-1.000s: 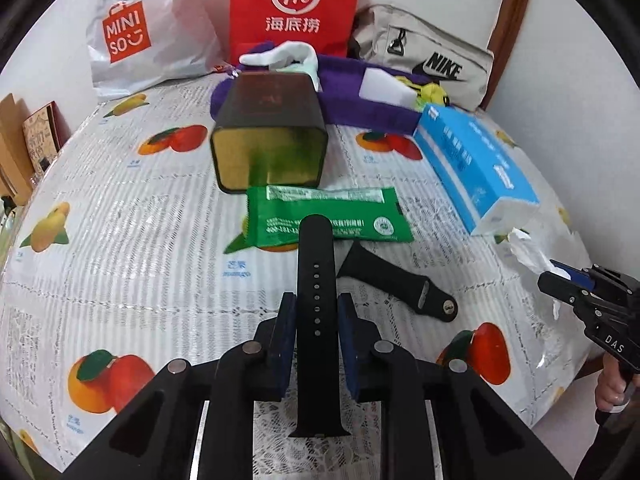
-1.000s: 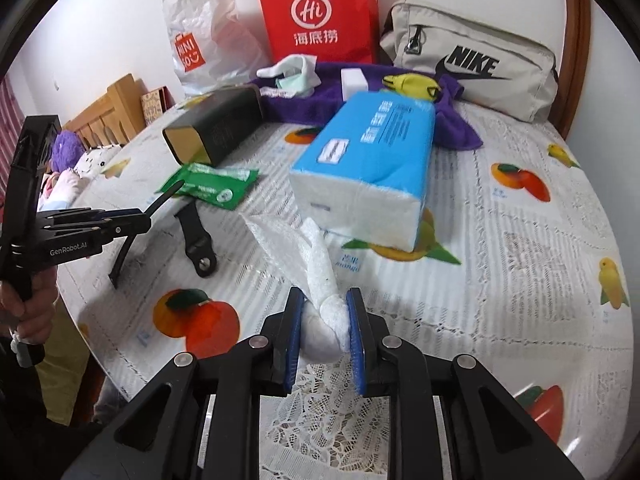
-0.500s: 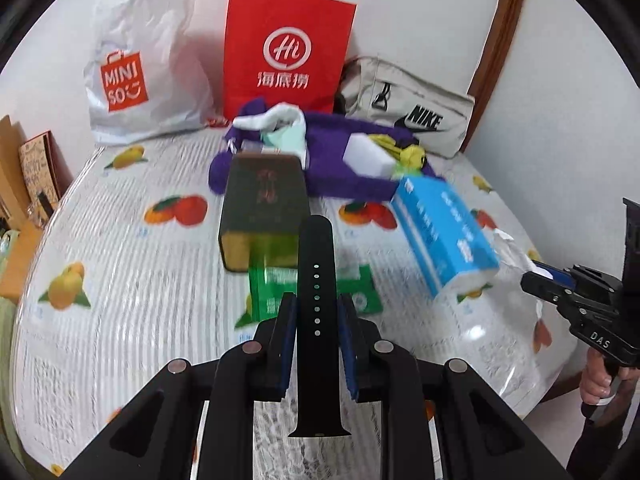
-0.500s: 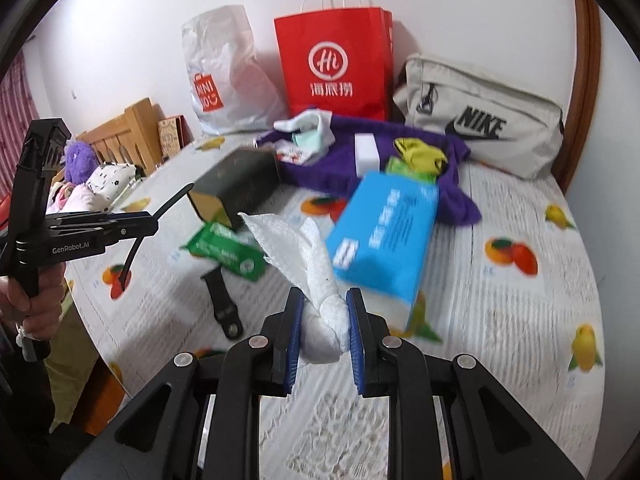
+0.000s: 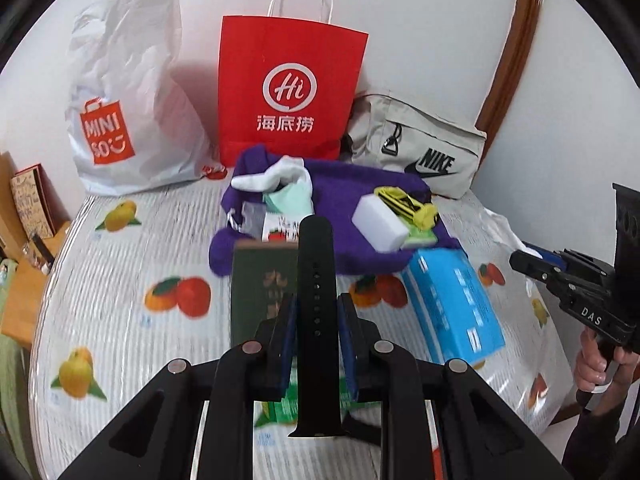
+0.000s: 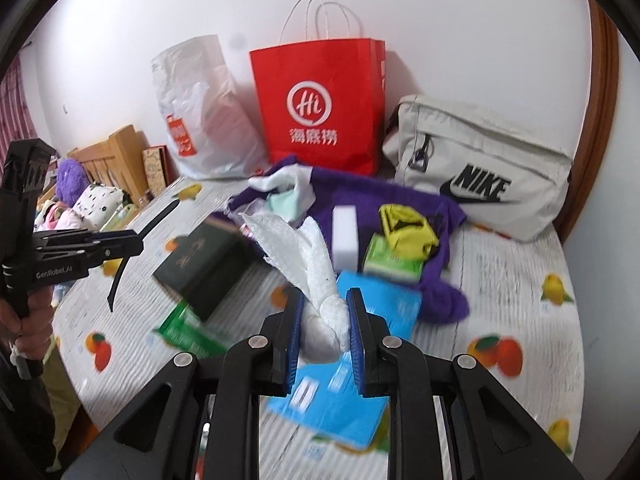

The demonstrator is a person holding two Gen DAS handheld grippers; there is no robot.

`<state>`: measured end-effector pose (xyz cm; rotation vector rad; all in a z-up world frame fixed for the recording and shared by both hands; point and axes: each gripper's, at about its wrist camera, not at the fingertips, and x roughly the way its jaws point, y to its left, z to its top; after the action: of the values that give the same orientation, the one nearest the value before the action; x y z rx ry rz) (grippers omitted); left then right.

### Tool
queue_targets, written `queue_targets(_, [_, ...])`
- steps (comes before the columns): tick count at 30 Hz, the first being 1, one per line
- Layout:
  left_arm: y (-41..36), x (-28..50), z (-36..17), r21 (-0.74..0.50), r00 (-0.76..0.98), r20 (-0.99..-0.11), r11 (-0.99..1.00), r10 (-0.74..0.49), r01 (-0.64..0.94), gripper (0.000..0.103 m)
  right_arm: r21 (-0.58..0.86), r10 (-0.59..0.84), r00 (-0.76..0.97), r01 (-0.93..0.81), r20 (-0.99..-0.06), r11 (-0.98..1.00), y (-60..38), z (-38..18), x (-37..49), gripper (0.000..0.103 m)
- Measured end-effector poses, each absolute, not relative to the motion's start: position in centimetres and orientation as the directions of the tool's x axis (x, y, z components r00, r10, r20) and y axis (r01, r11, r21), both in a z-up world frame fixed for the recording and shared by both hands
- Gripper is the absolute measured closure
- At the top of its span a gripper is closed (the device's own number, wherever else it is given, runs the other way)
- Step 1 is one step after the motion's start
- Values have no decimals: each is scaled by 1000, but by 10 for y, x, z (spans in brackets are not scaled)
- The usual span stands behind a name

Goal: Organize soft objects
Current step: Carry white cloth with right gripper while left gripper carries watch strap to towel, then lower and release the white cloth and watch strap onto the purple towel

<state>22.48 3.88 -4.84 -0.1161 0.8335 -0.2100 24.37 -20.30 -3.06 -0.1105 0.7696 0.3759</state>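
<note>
The left gripper is clamped on a black strap, which stands upright between the blue pads and runs from the frame's centre down to 6 o'clock. The strap hides the middle of the dark box behind it and part of the green pack, of which only a blurred sliver shows under the fingers. At 12 o'clock from the strap lies the purple cloth, with a white sock, a mint item, a white block and a yellow bundle on it. The blue tissue pack lies at 3 o'clock from the gripper, its near end blurred. At the far 3 o'clock edge the right gripper enters, cut off by the frame, so what it holds cannot be made out in this view.

In the right wrist view, the right gripper is closed tight on a twisted white tissue, lifted off the table; its loose end fans toward 11 o'clock and covers part of the cloth. The tissue pack below is smeared by motion and partly hidden by the fingers. The box sits at 9 o'clock from the tissue. At 9 o'clock on the frame edge the left gripper shows side-on, the strap curving out both ends. The red bag, white bag and Nike bag stand along the wall at 12 o'clock.
</note>
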Motion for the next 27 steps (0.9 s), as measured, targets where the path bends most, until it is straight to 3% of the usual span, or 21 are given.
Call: queue_targets(27, [45,389,-72,-247,608,-742,958,-282,143,83,41,228,575,-320,-785,947,-200,-76,413,81])
